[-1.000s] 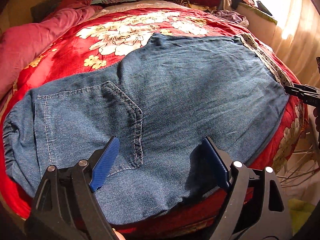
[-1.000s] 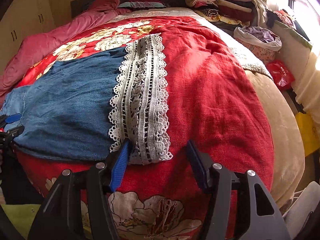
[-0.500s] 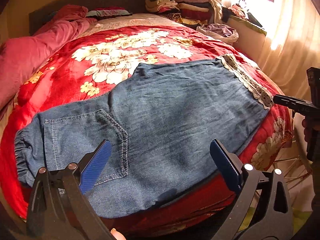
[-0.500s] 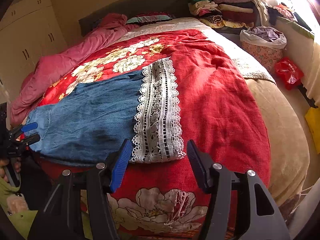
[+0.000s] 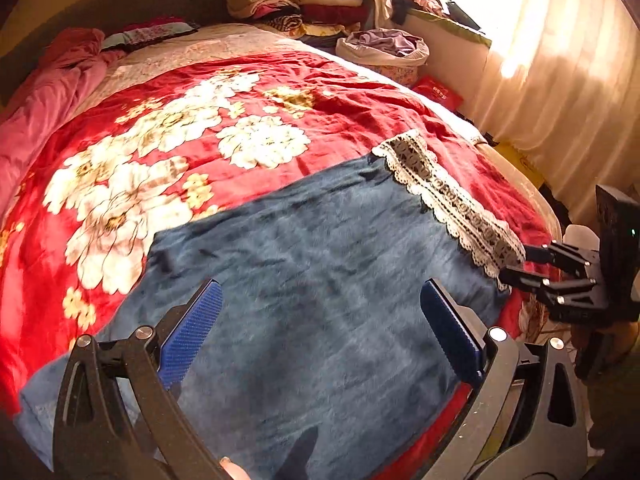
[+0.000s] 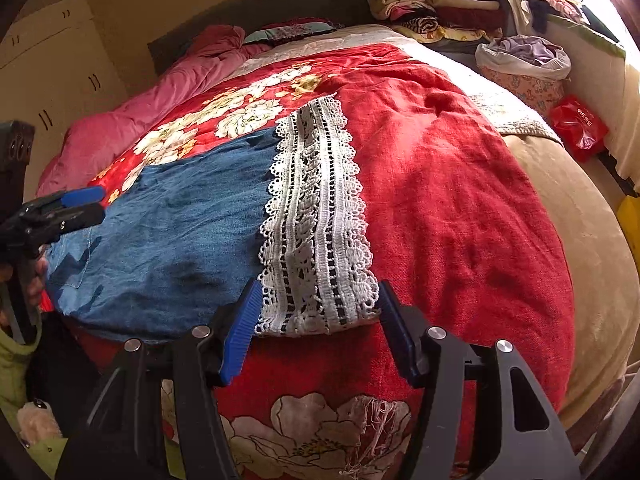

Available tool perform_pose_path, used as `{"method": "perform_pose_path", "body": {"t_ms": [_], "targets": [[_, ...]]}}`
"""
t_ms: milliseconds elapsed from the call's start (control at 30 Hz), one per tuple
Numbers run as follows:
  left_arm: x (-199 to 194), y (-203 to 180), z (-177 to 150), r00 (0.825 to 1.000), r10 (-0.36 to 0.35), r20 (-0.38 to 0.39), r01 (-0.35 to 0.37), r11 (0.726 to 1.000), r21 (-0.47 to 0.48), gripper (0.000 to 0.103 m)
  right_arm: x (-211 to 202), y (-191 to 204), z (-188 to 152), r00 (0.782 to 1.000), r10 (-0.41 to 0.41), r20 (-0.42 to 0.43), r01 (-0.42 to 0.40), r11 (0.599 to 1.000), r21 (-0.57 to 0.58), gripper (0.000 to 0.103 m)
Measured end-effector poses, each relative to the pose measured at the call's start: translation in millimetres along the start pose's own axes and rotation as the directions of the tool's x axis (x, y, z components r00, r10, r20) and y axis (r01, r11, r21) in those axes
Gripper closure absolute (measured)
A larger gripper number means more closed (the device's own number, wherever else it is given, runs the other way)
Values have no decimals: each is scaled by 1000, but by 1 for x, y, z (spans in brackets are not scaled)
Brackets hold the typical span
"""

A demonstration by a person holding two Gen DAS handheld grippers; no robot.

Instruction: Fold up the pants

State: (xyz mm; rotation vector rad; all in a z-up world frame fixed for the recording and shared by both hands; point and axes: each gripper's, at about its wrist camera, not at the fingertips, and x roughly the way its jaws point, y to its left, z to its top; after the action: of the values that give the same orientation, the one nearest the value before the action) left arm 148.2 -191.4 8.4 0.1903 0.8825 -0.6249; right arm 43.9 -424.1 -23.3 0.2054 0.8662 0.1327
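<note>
While the blue denim pants with white lace hem [image 5: 320,280] lie flat on the red floral bed [image 5: 240,120], unfolded, left tongs [image 5: 320,332] gape empty; right tongs [image 6: 316,332], opening, straddle the hem ungripped.

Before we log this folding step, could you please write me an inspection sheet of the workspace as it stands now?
Surface: bed under a red floral blanket, rumpled.
Job's things: denim pants lie flat, white lace hem at the near edge.
Clutter: pink quilt; stacked folded clothes; laundry basket; red bag.
Grippers: left gripper open above the denim, holding nothing; right gripper opening, its fingers either side of the lace hem, no grip.
Cables: nothing seen.
Surroundings: curtained window; wardrobe doors.
</note>
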Motion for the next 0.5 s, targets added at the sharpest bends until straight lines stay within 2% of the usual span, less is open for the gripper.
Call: {"method": "perform_pose_path", "body": {"t_ms": [200, 367, 400, 467, 500], "targets": [[45, 4, 43, 997, -75, -33, 75, 997, -18, 10, 8, -3, -2, 1000, 26, 8, -26, 999, 35, 36], [78, -2, 67, 994, -105, -34, 106, 994, 27, 10, 9, -8, -3, 997, 70, 43, -73, 995, 73, 36], [85, -5, 72, 993, -108, -42, 110, 993, 44, 10, 9, -8, -3, 996, 78, 47, -81, 994, 72, 38], [99, -11, 78, 991, -120, -59, 124, 990, 69, 15, 8, -7, -2, 995, 79, 59, -83, 994, 66, 53], [105, -13, 81, 989, -126, -73, 131, 989, 71, 18, 6, -7, -1, 994, 90, 66, -95, 993, 66, 55]]}}
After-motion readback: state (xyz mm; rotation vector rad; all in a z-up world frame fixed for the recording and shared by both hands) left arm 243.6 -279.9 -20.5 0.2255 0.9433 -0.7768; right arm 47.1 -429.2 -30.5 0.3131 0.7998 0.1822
